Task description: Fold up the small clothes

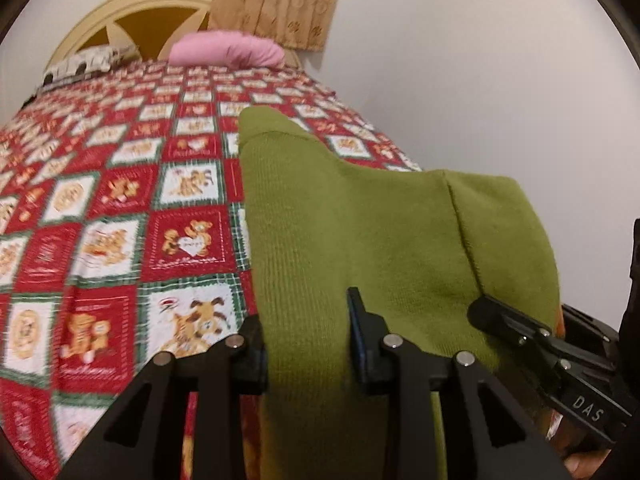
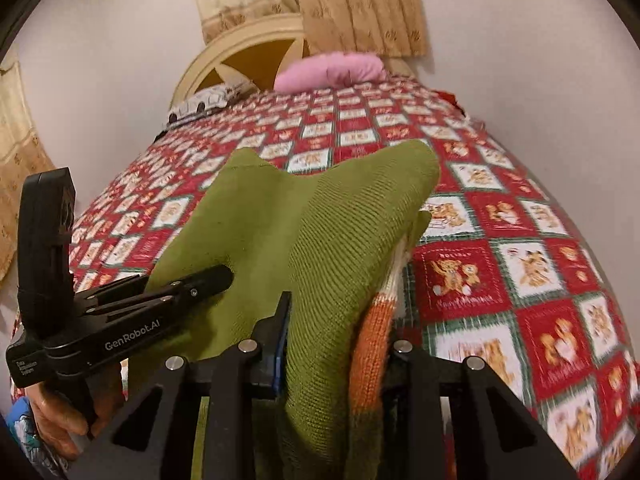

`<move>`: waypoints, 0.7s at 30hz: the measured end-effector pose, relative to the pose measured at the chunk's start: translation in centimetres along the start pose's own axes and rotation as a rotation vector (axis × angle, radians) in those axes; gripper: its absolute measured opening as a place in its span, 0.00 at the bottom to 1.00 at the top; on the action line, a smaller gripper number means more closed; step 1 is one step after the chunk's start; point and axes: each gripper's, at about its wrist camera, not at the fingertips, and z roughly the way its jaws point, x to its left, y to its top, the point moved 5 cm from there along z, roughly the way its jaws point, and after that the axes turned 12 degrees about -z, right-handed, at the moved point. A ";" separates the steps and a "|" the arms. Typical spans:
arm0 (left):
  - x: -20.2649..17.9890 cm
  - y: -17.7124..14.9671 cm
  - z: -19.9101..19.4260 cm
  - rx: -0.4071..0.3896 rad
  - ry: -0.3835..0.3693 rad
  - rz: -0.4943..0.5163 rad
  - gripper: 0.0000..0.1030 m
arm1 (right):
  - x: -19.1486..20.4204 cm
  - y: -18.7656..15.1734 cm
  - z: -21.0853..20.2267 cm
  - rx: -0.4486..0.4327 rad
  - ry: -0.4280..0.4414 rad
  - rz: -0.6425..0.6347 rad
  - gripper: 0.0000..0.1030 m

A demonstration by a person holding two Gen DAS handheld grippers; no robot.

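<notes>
A small olive-green knitted garment (image 1: 360,220) with an orange and white striped part (image 2: 370,332) is held up over the bed, and it also shows in the right wrist view (image 2: 320,248). My left gripper (image 1: 306,344) is shut on its near edge, the cloth draped between the fingers. My right gripper (image 2: 336,344) is shut on the same garment a little to the right. Each gripper shows in the other's view, the right one at the lower right (image 1: 500,316) and the left one at the lower left (image 2: 212,276). The far end of the garment rests on the bedspread.
The bed carries a red, white and green teddy-bear quilt (image 1: 120,208). A pink pillow (image 1: 228,50) and a patterned pillow (image 1: 84,62) lie at the cream headboard (image 1: 132,12). Beige curtains (image 2: 320,0) hang behind. A white wall (image 1: 500,80) borders the bed's right side.
</notes>
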 end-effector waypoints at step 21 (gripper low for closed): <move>-7.6 -7.8 -8.1 0.039 -0.134 0.178 0.31 | 2.3 -8.8 -18.1 -0.159 -0.149 0.073 0.28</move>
